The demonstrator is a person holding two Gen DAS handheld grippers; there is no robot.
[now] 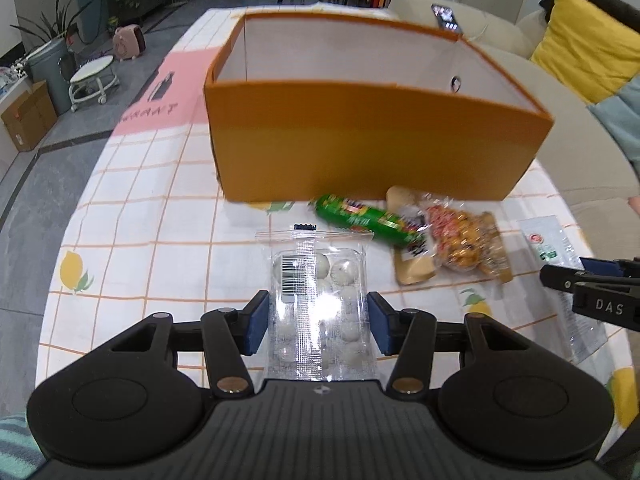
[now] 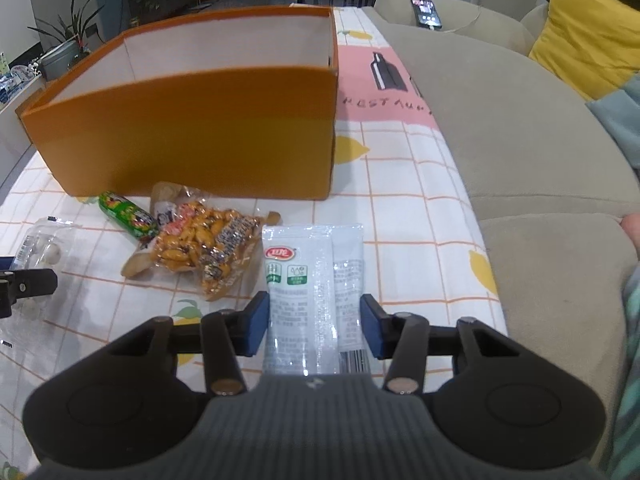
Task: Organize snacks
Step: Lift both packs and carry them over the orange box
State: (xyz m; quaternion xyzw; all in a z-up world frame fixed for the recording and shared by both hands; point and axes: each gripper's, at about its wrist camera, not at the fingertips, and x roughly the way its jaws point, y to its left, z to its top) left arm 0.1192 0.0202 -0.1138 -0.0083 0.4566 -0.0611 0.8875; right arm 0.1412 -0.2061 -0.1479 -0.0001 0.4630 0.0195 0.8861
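On the lemon-print tablecloth (image 1: 168,216), the left gripper (image 1: 316,322) pinches a light, crinkly bag of white balls (image 1: 320,300); the right gripper (image 2: 314,326) seemingly clamps a slippery white pouch (image 2: 312,280) mid-body, orange box (image 1: 360,148) beyond both.

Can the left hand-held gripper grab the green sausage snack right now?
Probably not yet. The left hand-held gripper is already full: a clear bag of white balls sits between its pads. The green sausage lies uncovered just ahead, near the orange box.
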